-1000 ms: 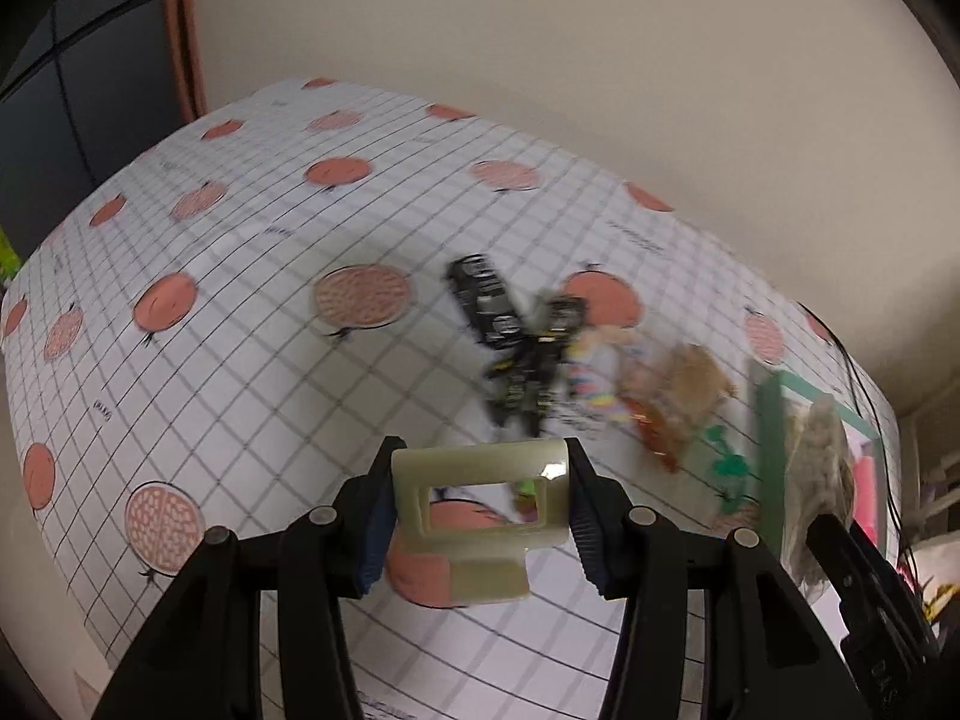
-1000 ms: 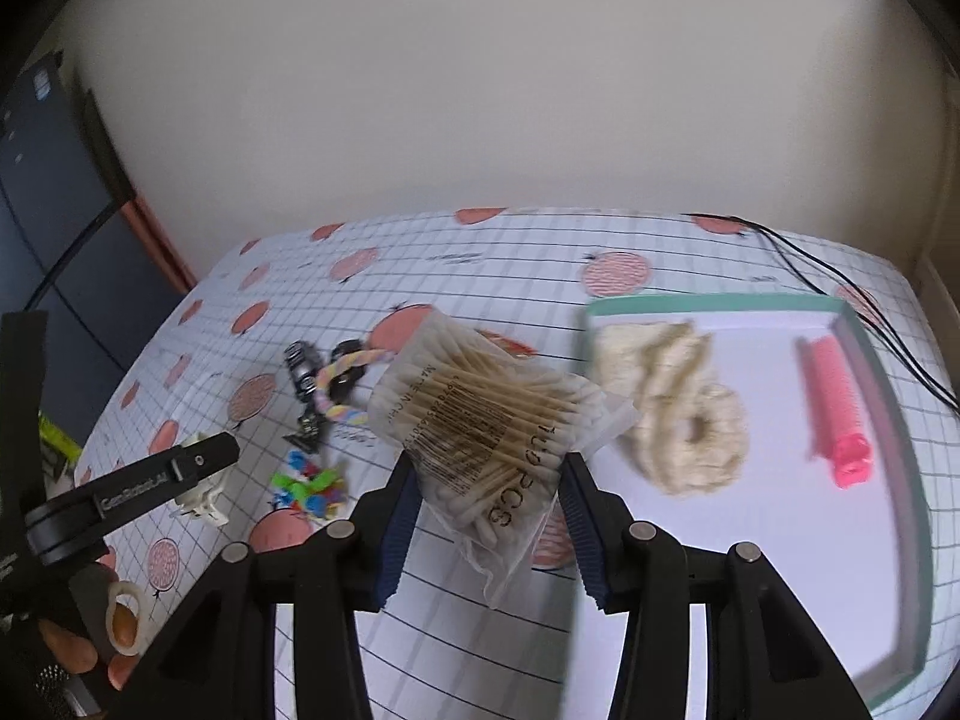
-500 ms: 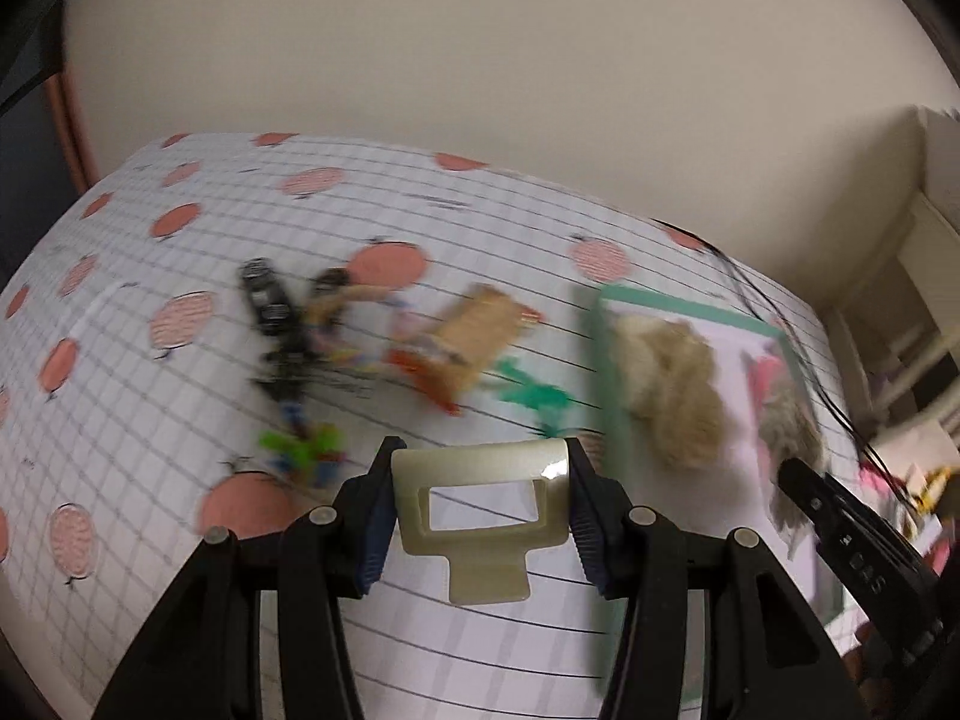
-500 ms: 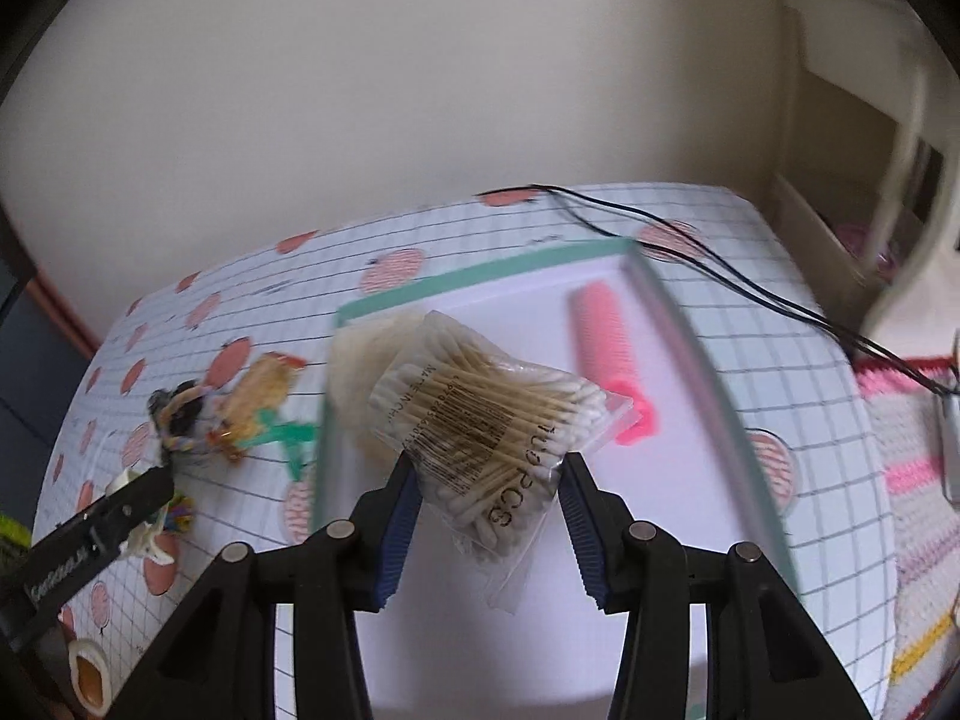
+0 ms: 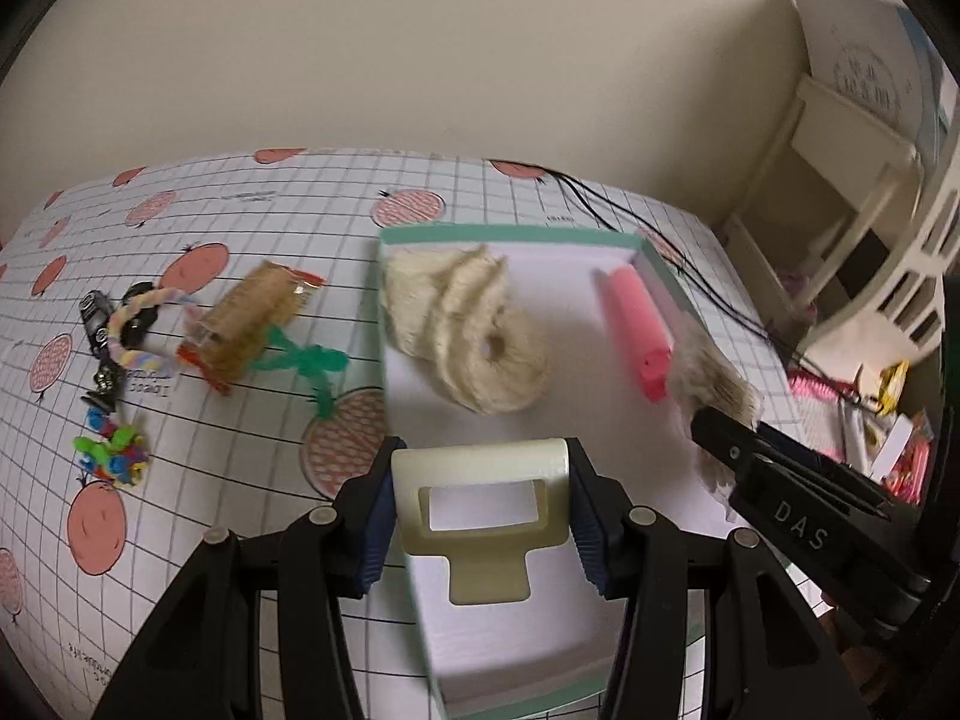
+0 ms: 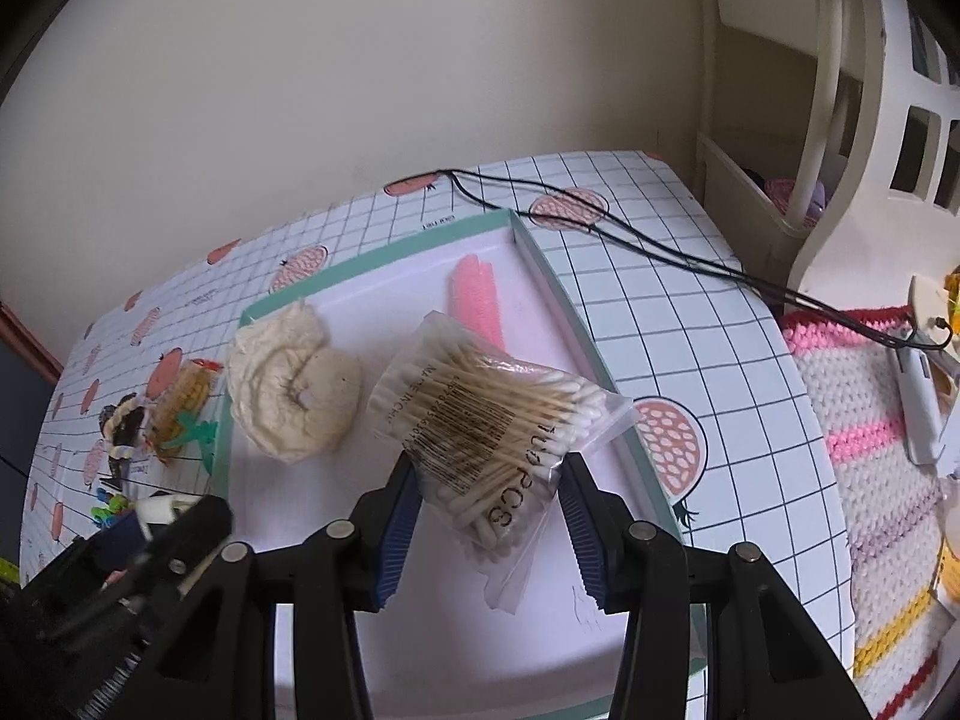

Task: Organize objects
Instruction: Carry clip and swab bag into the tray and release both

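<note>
1. The tray has its near edge hidden behind the left gripper and cut off at the bottom of the left wrist view.
2. The bag of cotton swabs hides part of the pink roller.
3. The small coloured clips are too blurred to tell apart.

Soft, even indoor light, rather dim and warm, with no glare; its source cannot be told. Strong fisheye bending curves the counter grid, and dark vignette fills the corners. Shelving at the right edge looks motion-blurred; shadows are faint.
</note>
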Demonstrator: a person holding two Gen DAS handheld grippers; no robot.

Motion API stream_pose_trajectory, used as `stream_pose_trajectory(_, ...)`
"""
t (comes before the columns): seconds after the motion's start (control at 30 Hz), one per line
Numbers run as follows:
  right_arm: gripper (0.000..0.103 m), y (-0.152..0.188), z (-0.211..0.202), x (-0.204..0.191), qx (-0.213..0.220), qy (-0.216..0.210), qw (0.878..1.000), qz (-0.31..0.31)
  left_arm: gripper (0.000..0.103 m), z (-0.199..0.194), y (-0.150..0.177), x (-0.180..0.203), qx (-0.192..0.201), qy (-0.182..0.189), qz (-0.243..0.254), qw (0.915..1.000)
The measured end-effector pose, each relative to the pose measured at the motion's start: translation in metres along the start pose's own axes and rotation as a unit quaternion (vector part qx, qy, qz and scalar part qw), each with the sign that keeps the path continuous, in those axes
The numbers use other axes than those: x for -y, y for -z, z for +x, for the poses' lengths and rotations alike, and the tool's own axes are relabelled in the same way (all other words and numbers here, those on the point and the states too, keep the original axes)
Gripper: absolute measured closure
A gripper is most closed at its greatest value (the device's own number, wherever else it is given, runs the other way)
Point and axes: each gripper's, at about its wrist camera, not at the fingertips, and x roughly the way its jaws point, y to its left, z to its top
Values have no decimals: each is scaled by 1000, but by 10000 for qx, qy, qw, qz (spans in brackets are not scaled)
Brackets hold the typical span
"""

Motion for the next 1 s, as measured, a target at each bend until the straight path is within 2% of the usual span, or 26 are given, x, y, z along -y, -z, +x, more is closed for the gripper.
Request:
stream_pose_trajectory(0.13,54,3,5,-6,-112,76,9998,-161,50,11,4,7,-114,-84,161,9998)
stream_pose_trajectory(0.43,53,12,19,-10,-458,116,9987,-206,50,32,9,0,-393,-115,52,9991)
stream_pose_trajectory(1.0,51,11,18,-8,-400,59,9991,-114,49,34,12,2,-449,99,12,9989)
